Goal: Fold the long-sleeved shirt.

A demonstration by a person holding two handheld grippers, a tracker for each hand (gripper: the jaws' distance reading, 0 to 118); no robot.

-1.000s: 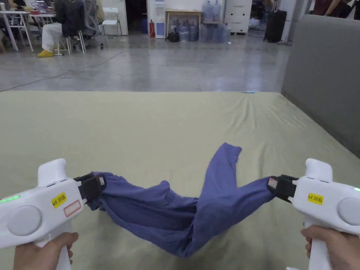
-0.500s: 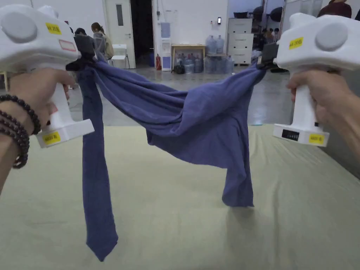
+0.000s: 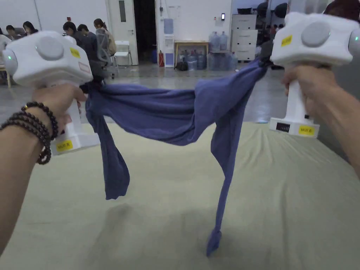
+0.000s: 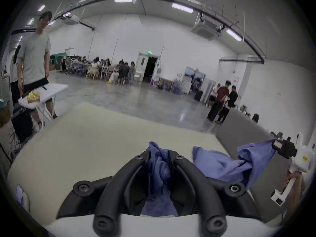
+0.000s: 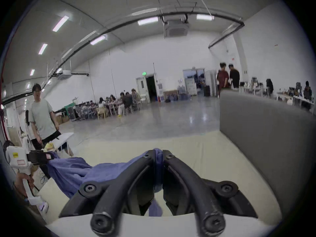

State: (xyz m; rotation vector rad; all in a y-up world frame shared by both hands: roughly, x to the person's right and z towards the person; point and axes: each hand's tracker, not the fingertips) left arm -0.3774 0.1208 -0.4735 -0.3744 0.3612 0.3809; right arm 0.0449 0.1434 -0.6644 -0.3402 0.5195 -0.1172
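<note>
Aloft, both claws clamp the blue shirt (image 3: 158,112).

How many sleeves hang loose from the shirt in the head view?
2: one sleeve hangs below the left hand-held gripper, the other sleeve hangs lower, nearer the right hand-held gripper. Folds may hide more.
</note>
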